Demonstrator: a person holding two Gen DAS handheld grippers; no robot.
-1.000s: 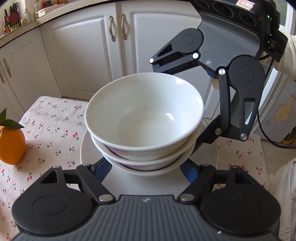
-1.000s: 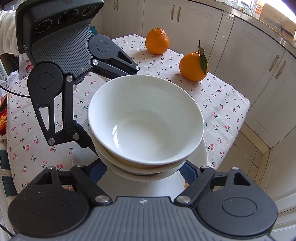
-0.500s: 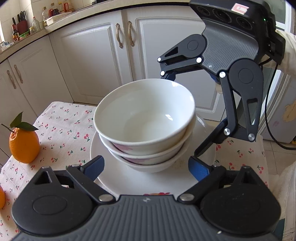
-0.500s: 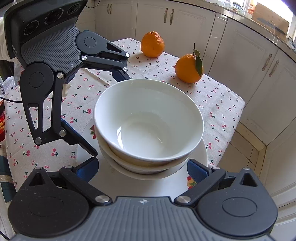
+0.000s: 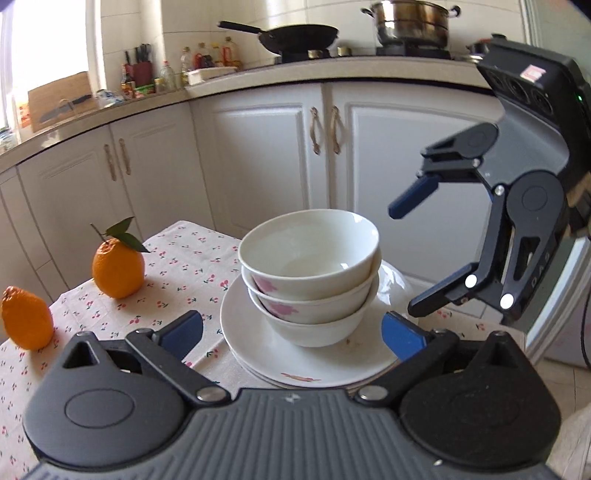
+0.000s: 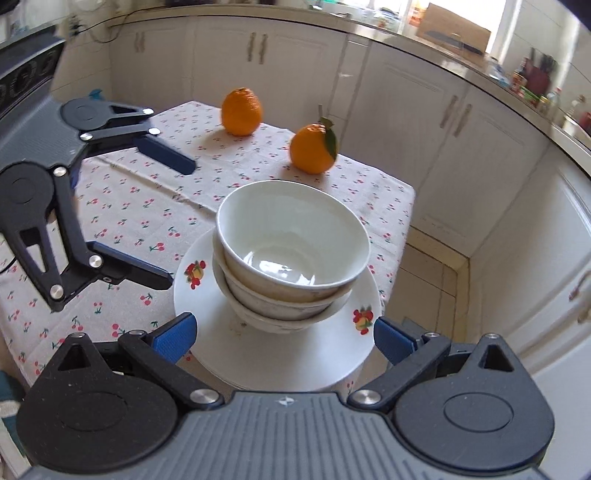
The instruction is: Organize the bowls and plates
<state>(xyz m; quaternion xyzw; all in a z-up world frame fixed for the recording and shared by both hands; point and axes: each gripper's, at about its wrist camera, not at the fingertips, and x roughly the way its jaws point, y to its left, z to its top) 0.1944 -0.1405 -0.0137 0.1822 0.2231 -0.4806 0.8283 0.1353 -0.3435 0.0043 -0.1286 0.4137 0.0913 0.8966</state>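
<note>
On the left wrist view we see our left gripper with its jaws spread wide, nothing between them, blue pads either side of the plates. Three stacked bowls, pink flower print on the lower two, sit on the plates at the corner of the cherry-print tablecloth. Right gripper hangs above and beside the stack, jaws also spread, touching nothing. Lettering on its side link is too blurred to read; red sticker on its housing unreadable too. Two oranges on the cloth well apart from the stack. Wok and steel pot on the counter behind.

On the right wrist view, right gripper is spread, empty, plates with fruit decals just ahead of the pads. Bowls nested, top one tilted slightly. Left gripper is beside the stack, spread, clear of it. Both oranges behind the stack. No brand text readable.
</note>
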